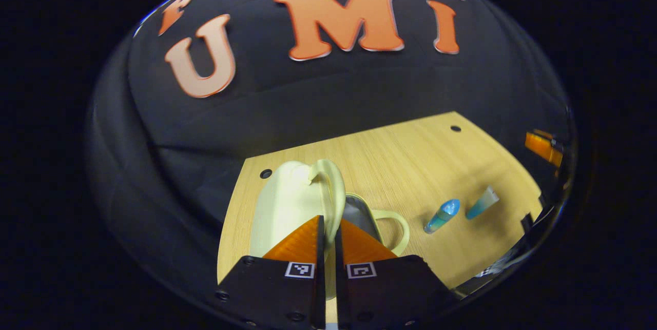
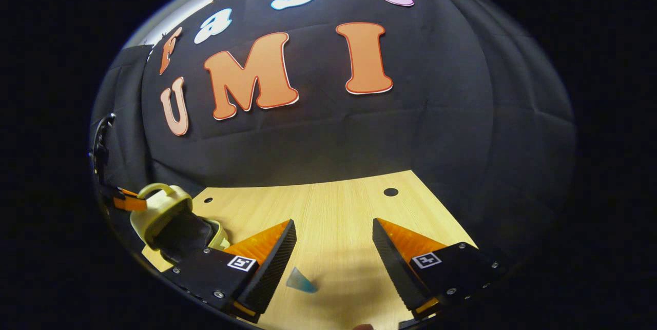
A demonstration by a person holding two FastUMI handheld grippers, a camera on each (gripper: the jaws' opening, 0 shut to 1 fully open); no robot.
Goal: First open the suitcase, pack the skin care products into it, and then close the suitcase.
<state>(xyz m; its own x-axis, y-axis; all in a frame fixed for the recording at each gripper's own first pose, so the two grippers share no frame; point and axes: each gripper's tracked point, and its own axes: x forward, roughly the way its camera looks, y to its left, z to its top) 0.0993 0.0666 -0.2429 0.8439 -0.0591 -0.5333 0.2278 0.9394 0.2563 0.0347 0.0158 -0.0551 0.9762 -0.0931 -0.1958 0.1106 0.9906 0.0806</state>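
A small cream suitcase (image 1: pixel 287 207) stands on the wooden table (image 1: pixel 410 166) with its lid (image 1: pixel 328 186) raised and grey lining (image 1: pixel 359 212) showing. My left gripper (image 1: pixel 329 218) is shut on the lid's rim. Two blue skin care tubes (image 1: pixel 441 215) (image 1: pixel 482 202) lie to the right of the case. In the right gripper view, my right gripper (image 2: pixel 333 227) hangs open over the table, with one blue tube (image 2: pixel 301 281) lying low between its fingers, untouched. The suitcase (image 2: pixel 161 209) sits at the far left there, held open by the left gripper (image 2: pixel 128 202).
The table has round holes near its back corners (image 1: pixel 455 128) (image 2: pixel 390 192). The black booth wall rises just behind the table's far edge. The right gripper (image 1: pixel 544 148) appears at the far right of the left gripper view. The case's carry handle (image 1: pixel 398 227) points toward the tubes.
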